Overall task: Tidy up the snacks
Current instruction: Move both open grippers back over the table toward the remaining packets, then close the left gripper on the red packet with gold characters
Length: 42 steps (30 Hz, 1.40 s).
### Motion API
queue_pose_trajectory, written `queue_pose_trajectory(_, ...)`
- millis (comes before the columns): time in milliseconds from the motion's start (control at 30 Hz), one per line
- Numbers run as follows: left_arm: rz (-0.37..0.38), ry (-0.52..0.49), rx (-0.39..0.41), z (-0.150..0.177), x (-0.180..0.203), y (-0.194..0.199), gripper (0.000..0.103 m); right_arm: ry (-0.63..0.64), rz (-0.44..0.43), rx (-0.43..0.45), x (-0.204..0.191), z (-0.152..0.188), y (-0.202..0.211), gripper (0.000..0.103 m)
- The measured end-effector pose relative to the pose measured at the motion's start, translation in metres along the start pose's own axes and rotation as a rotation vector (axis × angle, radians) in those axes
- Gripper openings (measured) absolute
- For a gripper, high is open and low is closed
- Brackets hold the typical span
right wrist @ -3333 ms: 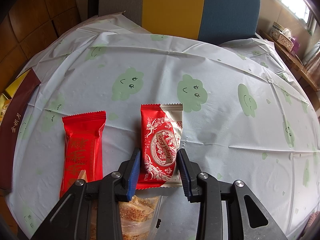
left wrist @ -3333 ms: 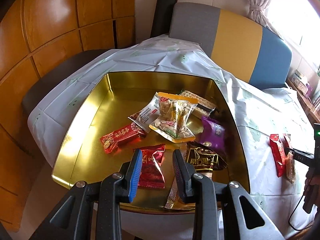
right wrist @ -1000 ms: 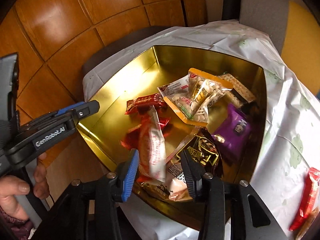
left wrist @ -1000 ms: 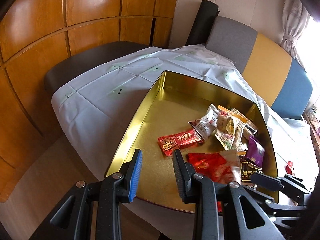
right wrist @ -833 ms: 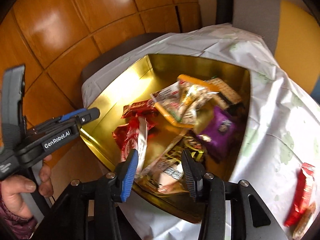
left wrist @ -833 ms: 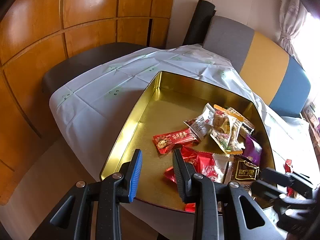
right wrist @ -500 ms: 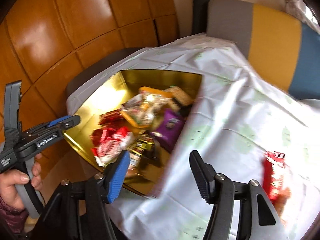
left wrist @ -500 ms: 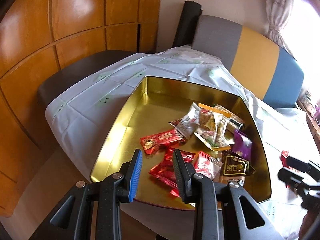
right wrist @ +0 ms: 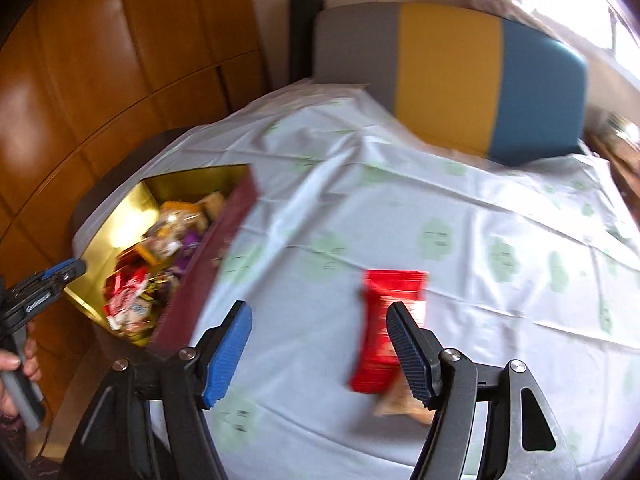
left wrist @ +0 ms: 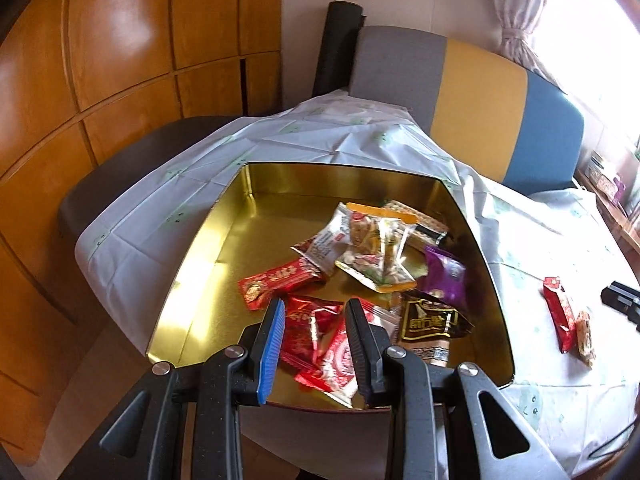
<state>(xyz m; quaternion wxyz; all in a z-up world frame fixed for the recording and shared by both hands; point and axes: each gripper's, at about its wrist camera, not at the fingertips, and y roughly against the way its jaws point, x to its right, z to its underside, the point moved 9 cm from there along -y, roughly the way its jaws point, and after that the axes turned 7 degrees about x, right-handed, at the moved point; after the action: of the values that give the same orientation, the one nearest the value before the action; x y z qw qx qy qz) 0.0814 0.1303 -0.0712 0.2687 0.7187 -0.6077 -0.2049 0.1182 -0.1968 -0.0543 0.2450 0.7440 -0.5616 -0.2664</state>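
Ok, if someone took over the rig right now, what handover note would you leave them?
Right tongs: open and empty, jaws just opened wider; they hang over the tablecloth next to the red packet.
Left tongs: partly open, holding nothing, hanging over the near edge of the gold tin.
Done: most snacks lie in the tin, including the red-and-white packet at the front.
Left: the red packet and the small cracker pack beside it are on the tablecloth and need to go into the tin.
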Motion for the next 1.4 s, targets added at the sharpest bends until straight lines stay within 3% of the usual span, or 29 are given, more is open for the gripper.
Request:
queue_pose_trajectory(100,0.012,-0.023,0.005,-0.001,0.009,0.003,0.031,-0.017,0.048,0.010,0.028,-0.003,0.009,0.072)
queue_pose_trajectory(200,0.029,-0.047,0.008,-0.002,0.020,0.005,0.031,-0.045,0.095,0.020,0.057,-0.005,0.017,0.081)
queue_pose_trajectory(333,0.058,-0.088,0.009,-0.005,0.039,0.007,0.031,-0.106,0.169,0.023,0.100,-0.002,0.020,0.081)
queue_pose_trajectory(633,0.172,-0.196,-0.010,-0.011,0.106,0.009,0.031,-0.431,0.282,-0.010,0.180,0.020,0.019,0.081)
queue_pose_trajectory(833,0.322,-0.268,-0.068,-0.008,0.179,0.005,0.031,-0.554,0.272,-0.019,0.194,0.029,0.022,0.082)
queue_pose_trajectory(1067,0.451,-0.303,-0.208,0.014,0.255,-0.015,0.031,-0.552,0.248,-0.017,0.187,0.027,0.021,0.082)
queue_pose_trajectory(1200,0.494,-0.279,-0.306,0.030,0.289,-0.031,0.033,-0.558,0.225,-0.009,0.185,0.024,0.023,0.082)
queue_pose_trajectory(1400,0.490,-0.275,-0.380,0.044,0.325,-0.056,0.037,-0.581,0.187,0.008,0.182,0.021,0.026,0.085)
